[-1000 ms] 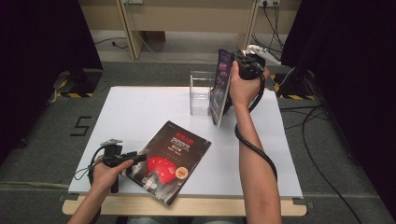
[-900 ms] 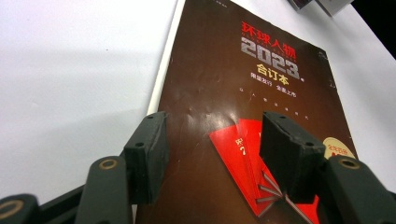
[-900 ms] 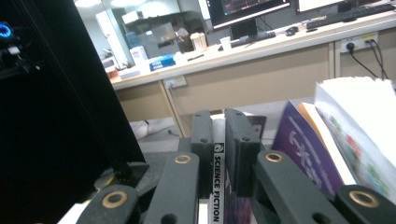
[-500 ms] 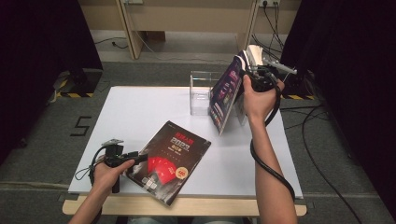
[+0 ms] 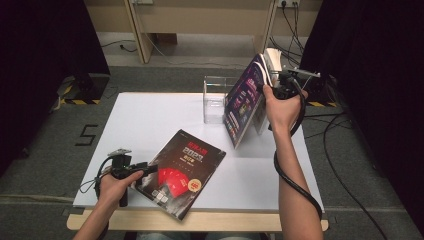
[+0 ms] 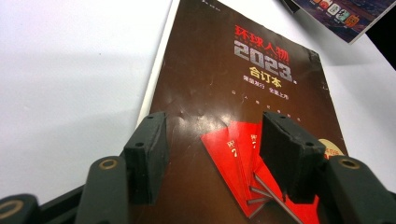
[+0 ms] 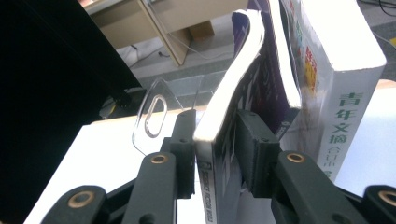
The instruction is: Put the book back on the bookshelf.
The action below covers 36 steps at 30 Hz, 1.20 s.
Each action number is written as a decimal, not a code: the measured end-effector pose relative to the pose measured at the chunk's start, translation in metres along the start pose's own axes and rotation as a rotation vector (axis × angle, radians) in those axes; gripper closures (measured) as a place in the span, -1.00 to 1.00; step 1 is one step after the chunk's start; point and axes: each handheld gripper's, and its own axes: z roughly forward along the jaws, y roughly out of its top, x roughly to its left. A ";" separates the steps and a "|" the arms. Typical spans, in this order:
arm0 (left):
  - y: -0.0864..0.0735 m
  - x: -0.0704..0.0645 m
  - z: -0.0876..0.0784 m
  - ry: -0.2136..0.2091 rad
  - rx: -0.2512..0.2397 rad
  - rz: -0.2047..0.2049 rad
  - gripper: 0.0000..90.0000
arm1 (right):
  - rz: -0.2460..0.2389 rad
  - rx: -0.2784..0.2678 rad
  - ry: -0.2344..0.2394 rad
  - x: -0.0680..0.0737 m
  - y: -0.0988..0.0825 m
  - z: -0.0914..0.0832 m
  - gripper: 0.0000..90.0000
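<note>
My left gripper point(image 5: 131, 171) rested open over the dark magazine point(image 5: 181, 172) lying flat near the table's front edge. My right gripper point(image 7: 215, 144) had just been opening around the upright purple magazine point(image 5: 243, 100), which leaned beside the clear holder point(image 5: 214, 97); I judged it released.

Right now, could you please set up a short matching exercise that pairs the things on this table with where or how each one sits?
Things:
1. dark red magazine
2. purple magazine
3. clear holder
4. thick white book

States:
a. stands empty at the table's far edge
b. lies flat at the near edge, under the left gripper
c. leans upright, just behind the purple cover
d. tilted, spine between the right gripper jaws

Pairs: 1-b, 2-d, 3-a, 4-c
</note>
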 end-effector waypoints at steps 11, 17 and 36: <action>0.000 -0.002 0.002 -0.005 0.001 0.005 -0.10 | -0.049 0.048 -0.065 -0.001 0.000 0.002 0.70; 0.000 -0.002 0.002 -0.007 0.001 0.004 -0.09 | -0.077 0.073 -0.108 -0.001 -0.003 0.007 0.67; -0.001 -0.001 0.003 -0.003 0.005 0.007 -0.09 | -0.090 0.024 -0.049 0.009 -0.001 0.008 0.85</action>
